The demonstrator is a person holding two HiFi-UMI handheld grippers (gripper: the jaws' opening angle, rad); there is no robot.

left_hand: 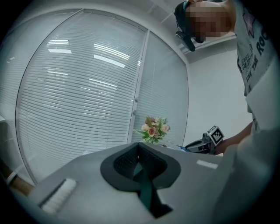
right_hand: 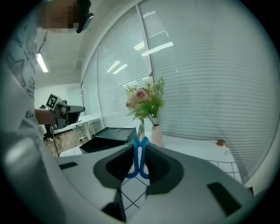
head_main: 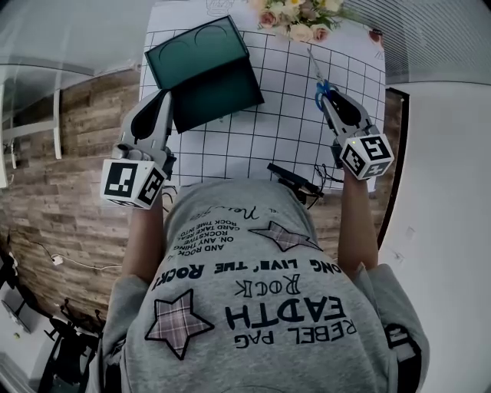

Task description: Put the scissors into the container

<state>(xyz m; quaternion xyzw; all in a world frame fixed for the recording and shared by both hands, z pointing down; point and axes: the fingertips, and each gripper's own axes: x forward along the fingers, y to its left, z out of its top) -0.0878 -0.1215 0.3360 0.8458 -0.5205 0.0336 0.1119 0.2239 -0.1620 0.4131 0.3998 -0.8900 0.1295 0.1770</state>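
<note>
Gripping the blue handles of the scissors (head_main: 321, 84), the right hand-held gripper (head_main: 328, 98) is closed on them at the upper right of the head view, over the gridded bench (head_main: 268, 138). The left hand-held gripper (head_main: 164, 98) is closed on the edge of the dark green container (head_main: 207, 65), at the upper left.

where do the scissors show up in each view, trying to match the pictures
Head view: scissors at upper right, blue handles held in the right gripper.
Left gripper view: only a tiny blue tip right of middle, by the far right gripper; the left gripper is clamped on the container.
Right gripper view: dead centre, blue handles clamped between the jaws.
Shared landmark: the flower bouquet.
</note>
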